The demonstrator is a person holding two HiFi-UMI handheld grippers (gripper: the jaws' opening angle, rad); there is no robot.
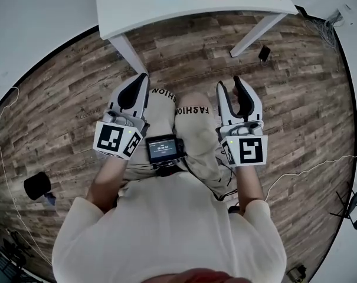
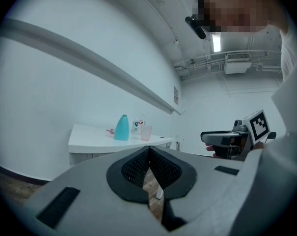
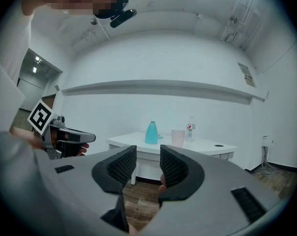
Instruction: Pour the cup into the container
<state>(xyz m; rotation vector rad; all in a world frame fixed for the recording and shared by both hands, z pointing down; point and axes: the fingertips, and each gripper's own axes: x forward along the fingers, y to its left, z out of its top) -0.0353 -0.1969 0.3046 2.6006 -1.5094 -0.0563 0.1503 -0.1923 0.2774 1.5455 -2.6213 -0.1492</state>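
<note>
cup point(image 3: 178, 137): pink, translucent, upright on white table point(image 3: 207, 145) | container point(image 3: 151, 132): teal, upright, just beside cup

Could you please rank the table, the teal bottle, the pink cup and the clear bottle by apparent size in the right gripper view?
1. white table
2. teal bottle
3. pink cup and clear bottle: unsure. The bottle looks taller and the cup wider, and the bottle may stand farther back.
</note>
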